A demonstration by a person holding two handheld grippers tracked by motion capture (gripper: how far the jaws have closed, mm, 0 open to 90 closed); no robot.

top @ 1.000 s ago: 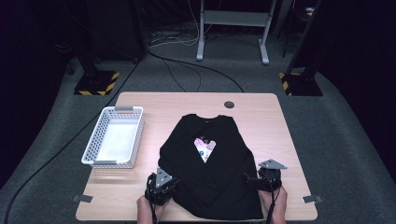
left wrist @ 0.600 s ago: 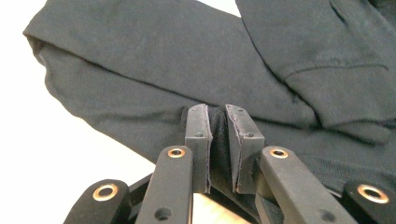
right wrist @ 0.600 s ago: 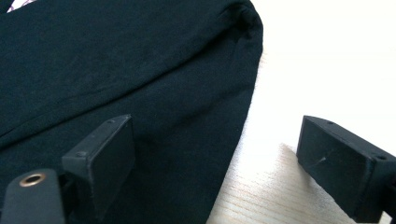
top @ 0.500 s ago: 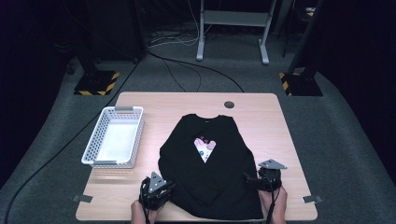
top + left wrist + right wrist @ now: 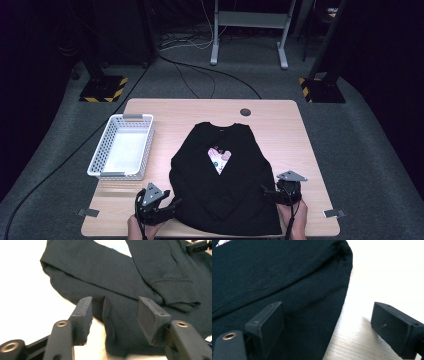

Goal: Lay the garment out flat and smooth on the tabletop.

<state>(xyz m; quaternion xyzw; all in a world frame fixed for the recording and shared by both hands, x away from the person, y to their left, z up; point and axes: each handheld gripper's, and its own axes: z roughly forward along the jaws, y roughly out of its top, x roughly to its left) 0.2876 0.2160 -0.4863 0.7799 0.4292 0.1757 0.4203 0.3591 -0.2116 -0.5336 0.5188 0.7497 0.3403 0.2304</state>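
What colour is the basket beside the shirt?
White: the basket is a perforated white plastic tray, left of the black shirt. It shows best in the high view.

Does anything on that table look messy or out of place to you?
Nothing much. The black shirt lies flat with its sleeves folded across its front, except for a small ridge of cloth standing up between the left gripper's open jaws.

Dim room around a lit table point(image 5: 280, 125); tabletop glares white in close views.
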